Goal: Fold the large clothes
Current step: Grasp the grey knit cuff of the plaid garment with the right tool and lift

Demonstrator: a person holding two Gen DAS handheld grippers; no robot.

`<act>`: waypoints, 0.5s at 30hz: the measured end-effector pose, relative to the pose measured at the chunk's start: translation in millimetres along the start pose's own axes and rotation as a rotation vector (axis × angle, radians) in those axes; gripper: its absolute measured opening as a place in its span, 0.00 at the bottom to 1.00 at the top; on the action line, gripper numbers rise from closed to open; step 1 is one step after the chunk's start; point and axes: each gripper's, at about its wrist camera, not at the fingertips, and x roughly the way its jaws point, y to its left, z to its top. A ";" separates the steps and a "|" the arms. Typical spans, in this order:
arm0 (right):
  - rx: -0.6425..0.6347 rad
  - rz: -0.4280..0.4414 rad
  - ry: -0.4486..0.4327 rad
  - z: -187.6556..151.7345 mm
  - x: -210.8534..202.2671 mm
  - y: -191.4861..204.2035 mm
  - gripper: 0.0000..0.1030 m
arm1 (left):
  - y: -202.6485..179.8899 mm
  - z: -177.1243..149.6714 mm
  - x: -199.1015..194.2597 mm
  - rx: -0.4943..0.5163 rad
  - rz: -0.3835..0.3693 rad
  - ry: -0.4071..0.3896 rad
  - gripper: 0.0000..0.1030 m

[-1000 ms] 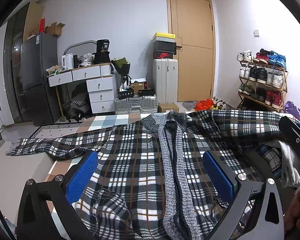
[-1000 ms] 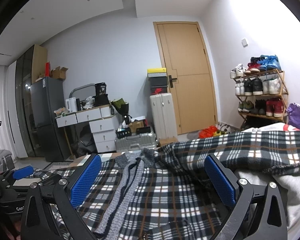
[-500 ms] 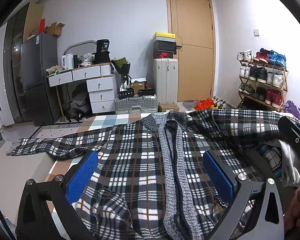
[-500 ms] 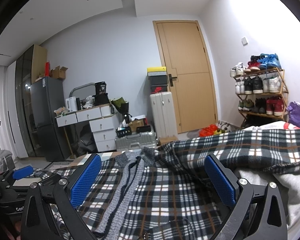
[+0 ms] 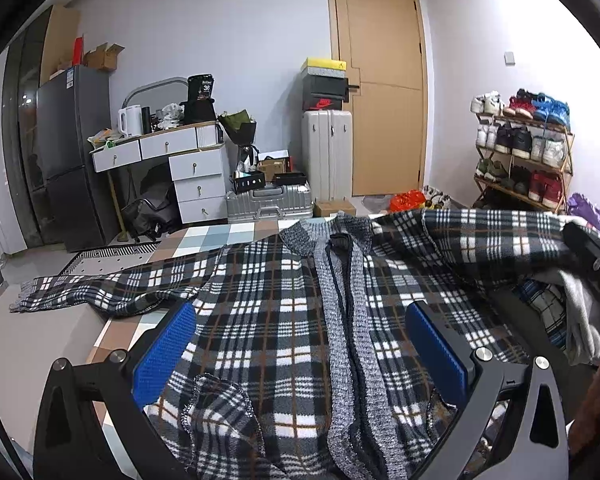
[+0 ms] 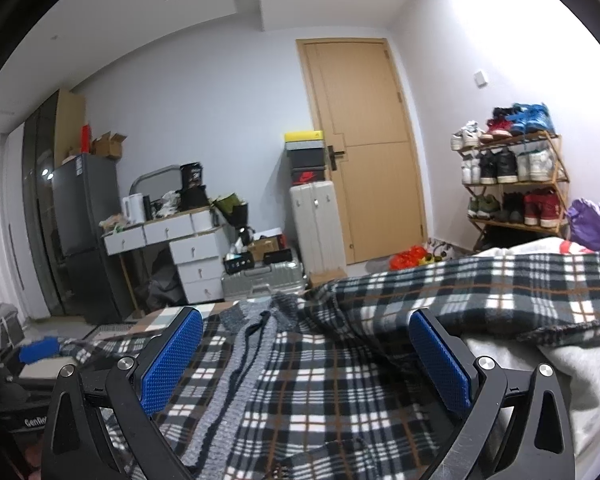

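A large black, white and brown plaid cardigan [image 5: 260,320] with a grey knit collar and front band [image 5: 340,320] lies spread flat on the table, front up. Its left sleeve [image 5: 100,294] stretches out to the left; its right sleeve [image 5: 492,236] lies over a pile at the right. My left gripper [image 5: 300,344] is open just above the hem, jaws wide, holding nothing. My right gripper [image 6: 304,356] is open over the cardigan [image 6: 320,380] at its right half, also empty. The right sleeve [image 6: 480,292] drapes across the right wrist view.
A pile of grey and plaid clothes [image 5: 572,312] sits at the right of the table; it shows as grey cloth [image 6: 560,364] in the right wrist view. The table's checked top [image 5: 204,236] shows beyond the collar. Behind are a desk [image 5: 168,152], suitcases [image 5: 326,152] and a shoe rack [image 5: 524,152].
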 end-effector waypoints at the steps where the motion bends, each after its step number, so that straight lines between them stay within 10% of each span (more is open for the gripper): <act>1: 0.025 -0.014 0.006 2.2 -0.9 -8.2 1.00 | -0.1 -0.6 1.0 0.001 -0.004 0.008 0.99; 7: 0.245 -0.020 0.015 22.0 -32.5 -94.8 1.00 | -4.7 -1.1 -0.8 0.015 -0.047 0.030 0.99; 15: 0.362 -0.251 0.089 30.4 -114.6 -228.7 1.00 | -18.3 -3.8 1.9 0.070 -0.076 0.051 0.99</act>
